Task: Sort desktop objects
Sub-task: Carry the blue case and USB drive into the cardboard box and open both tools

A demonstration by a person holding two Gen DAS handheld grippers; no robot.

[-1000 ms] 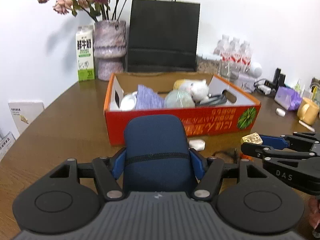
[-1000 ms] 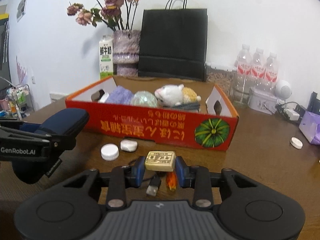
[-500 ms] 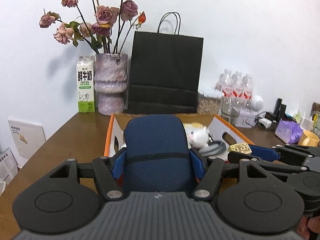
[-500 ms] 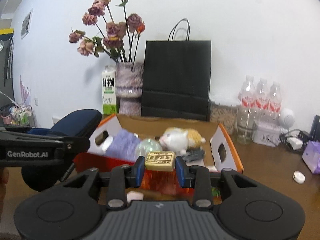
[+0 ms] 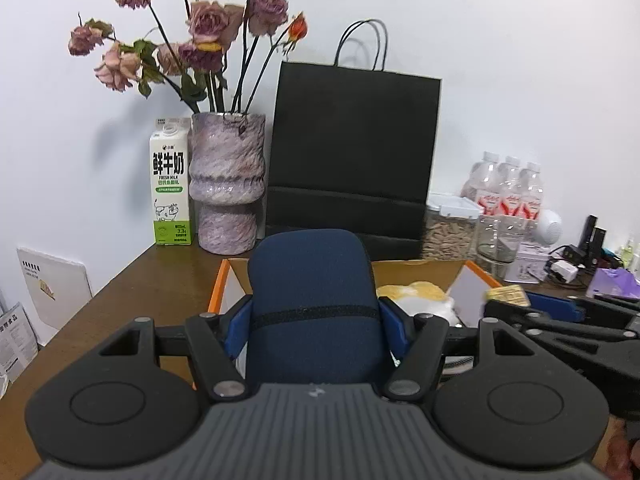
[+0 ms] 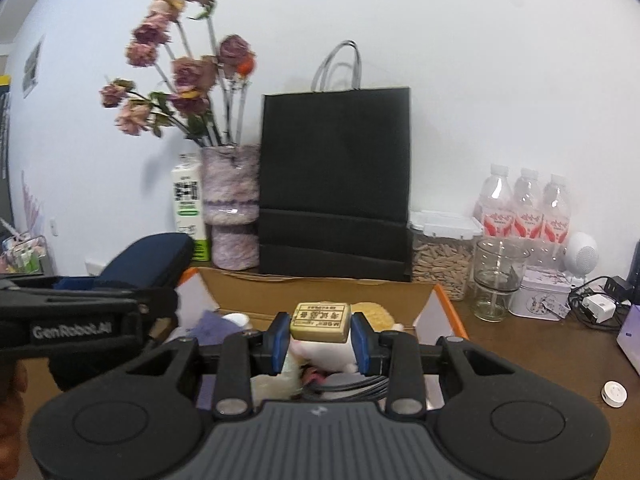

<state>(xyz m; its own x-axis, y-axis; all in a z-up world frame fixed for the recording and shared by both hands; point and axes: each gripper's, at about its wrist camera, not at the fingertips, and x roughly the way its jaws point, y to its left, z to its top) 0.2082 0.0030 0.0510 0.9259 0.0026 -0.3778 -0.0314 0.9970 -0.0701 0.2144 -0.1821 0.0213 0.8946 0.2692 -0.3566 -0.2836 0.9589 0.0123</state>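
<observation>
Both grippers loaded, both over the box. Left gripper (image 5: 314, 312) is clenched on a navy blue zip case (image 5: 312, 300), blue pads pressing its two sides across the width, so the jaws stand fairly wide; the case sticks forward past the fingertips and blocks most of the left view. Right gripper (image 6: 320, 334) is clamped on a small tan eraser-like block (image 6: 321, 322), printed face up, pinched by its short ends so it sits level between the pads. Orange cardboard box (image 6: 444, 308) sits mid-counter (image 5: 132, 300), short of the back edge where the milk carton (image 5: 171, 182), vase of dried roses (image 5: 227, 180) and black paper bag (image 5: 352, 156) line the wall. Box already holds a white plush toy (image 6: 320, 354), a purple cloth (image 6: 210, 322) at its left end and a grey cable bundle (image 6: 352, 386) near the front wall. Block hangs above the plush, roughly box centre; case is above the box's left half, just beside the right gripper. My read: both items are being carried in as a pair for a drop. Not released yet. A small white cap (image 6: 614, 393) sits on the counter near the right edge, well apart from the box, unsorted. Risk: the case is bulky and the left end is already crowded, so it may land on the cloth or the rim.
</observation>
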